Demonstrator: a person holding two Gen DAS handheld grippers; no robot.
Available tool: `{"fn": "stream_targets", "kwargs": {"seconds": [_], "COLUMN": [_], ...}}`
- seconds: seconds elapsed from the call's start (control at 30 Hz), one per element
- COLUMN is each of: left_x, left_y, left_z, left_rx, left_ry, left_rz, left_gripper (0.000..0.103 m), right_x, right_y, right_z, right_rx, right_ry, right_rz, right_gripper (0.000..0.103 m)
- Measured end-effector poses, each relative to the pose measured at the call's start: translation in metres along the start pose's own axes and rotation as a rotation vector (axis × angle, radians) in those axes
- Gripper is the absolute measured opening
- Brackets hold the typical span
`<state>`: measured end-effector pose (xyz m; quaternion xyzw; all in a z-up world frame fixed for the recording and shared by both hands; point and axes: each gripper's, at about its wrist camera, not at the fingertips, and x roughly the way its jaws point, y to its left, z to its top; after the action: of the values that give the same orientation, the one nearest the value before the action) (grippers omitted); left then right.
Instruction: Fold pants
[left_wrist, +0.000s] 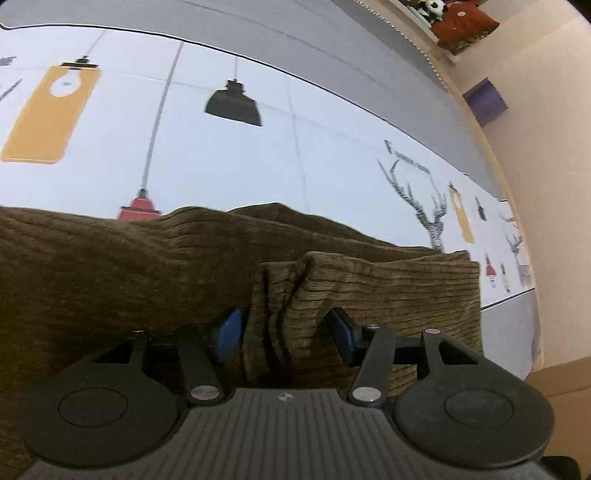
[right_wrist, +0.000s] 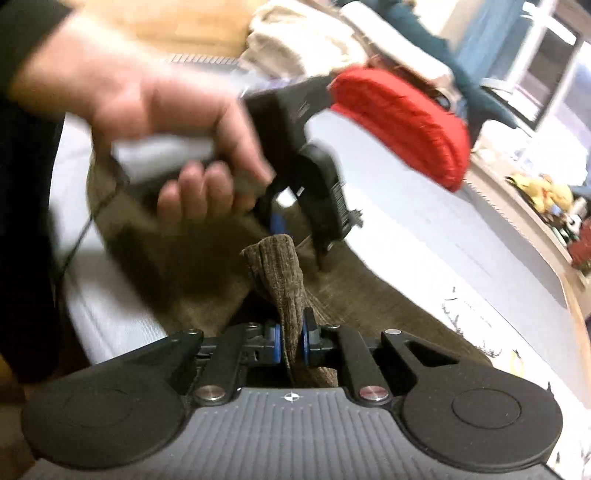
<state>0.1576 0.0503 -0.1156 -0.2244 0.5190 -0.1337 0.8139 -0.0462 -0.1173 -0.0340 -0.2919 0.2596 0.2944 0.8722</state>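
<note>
Folding step: a pinched fold of the brown corduroy pants (right_wrist: 284, 280) is being carried over the cloth lying on the printed bed sheet (left_wrist: 332, 147).
Right gripper (right_wrist: 290, 345): clamped on a narrow ridge of cloth.
Left gripper (left_wrist: 286, 334): part open, a bunched edge between the pads; pad contact cannot be told.
Advice: both edges should be kept level and taut, and lowered together.

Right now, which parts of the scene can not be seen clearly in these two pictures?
- Left wrist view: the brown pants are cut off by the left edge and hidden below by the left hand-held gripper; their full shape is unknown.
- Right wrist view: the hand is blurred by motion.
- Right wrist view: the shelf items are too small and blurred to name.
</note>
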Motion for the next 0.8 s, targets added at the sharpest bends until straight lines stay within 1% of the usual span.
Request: {"fn": "stream_targets", "kwargs": {"seconds": [0.03,0.07,0.1,0.17,0.23,0.27,0.3,0.33,0.37,0.4,0.43,0.47,0.5,0.53,0.57,0.6,0.67,0.7,0.73,0.8], "left_x": [0.002,0.001,-0.004,-0.022,-0.043,-0.05,-0.05,-0.047,-0.041,-0.036,-0.034,-0.038,-0.046,-0.054,-0.06,-0.064,-0.063,-0.058,-0.051,-0.033], "left_y": [-0.002,-0.007,-0.011,-0.02,-0.024,-0.025,-0.027,-0.026,-0.024,-0.021,-0.019,-0.018,-0.017,-0.019,-0.021,-0.023,-0.031,-0.037,-0.043,-0.055], "left_z": [0.001,0.003,0.004,0.006,0.007,0.007,0.006,0.006,0.005,0.004,0.002,0.002,0.002,0.001,-0.002,-0.007,-0.018,-0.025,-0.033,-0.051], "left_rx": [0.02,0.062,0.099,0.148,0.176,0.191,0.207,0.216,0.217,0.219,0.227,0.221,0.209,0.206,0.217,0.236,0.299,0.344,0.395,0.521], "left_ry": [0.016,0.018,0.006,-0.053,-0.134,-0.172,-0.188,-0.187,-0.178,-0.171,-0.174,-0.196,-0.229,-0.262,-0.275,-0.275,-0.235,-0.2,-0.164,-0.098], "left_rz": [-0.024,-0.031,-0.032,-0.062,-0.108,-0.104,-0.071,-0.007,0.086,0.183,0.246,0.256,0.244,0.209,0.173,0.139,0.081,0.066,0.065,0.121], "left_gripper": [0.033,0.022,0.018,0.017,0.017,0.017,0.021,0.026,0.034,0.037,0.037,0.037,0.037,0.037,0.037,0.037,0.037,0.037,0.037,0.037], "right_x": [-0.002,-0.004,0.004,0.009,0.019,0.018,0.018,0.018,0.017,0.018,0.02,0.019,0.018,0.016,0.012,0.008,0.005,0.005,0.006,0.011], "right_y": [-0.001,-0.001,-0.004,0.003,0.01,0.013,0.017,0.018,0.016,0.012,0.005,-0.004,-0.016,-0.03,-0.045,-0.061,-0.088,-0.1,-0.112,-0.128], "right_z": [0.0,-0.001,0.0,-0.003,-0.006,-0.008,-0.009,-0.008,-0.008,-0.008,-0.009,-0.011,-0.013,-0.013,-0.016,-0.02,-0.032,-0.04,-0.05,-0.07], "right_rx": [0.012,0.018,0.016,-0.004,-0.033,-0.049,-0.06,-0.053,-0.031,-0.001,0.036,0.095,0.164,0.243,0.328,0.409,0.538,0.602,0.669,0.771], "right_ry": [-0.007,-0.007,0.002,0.039,0.064,0.071,0.075,0.077,0.082,0.1,0.115,0.122,0.122,0.118,0.105,0.094,0.11,0.135,0.177,0.273], "right_rz": [0.002,0.009,0.02,0.059,0.09,0.099,0.112,0.124,0.142,0.153,0.147,0.129,0.12,0.11,0.084,0.037,-0.074,-0.139,-0.213,-0.313], "right_gripper": [0.01,0.011,0.011,0.011,0.012,0.012,0.012,0.012,0.021,0.028,0.042,0.045,0.045,0.045,0.045,0.046,0.053,0.054,0.054,0.055]}}
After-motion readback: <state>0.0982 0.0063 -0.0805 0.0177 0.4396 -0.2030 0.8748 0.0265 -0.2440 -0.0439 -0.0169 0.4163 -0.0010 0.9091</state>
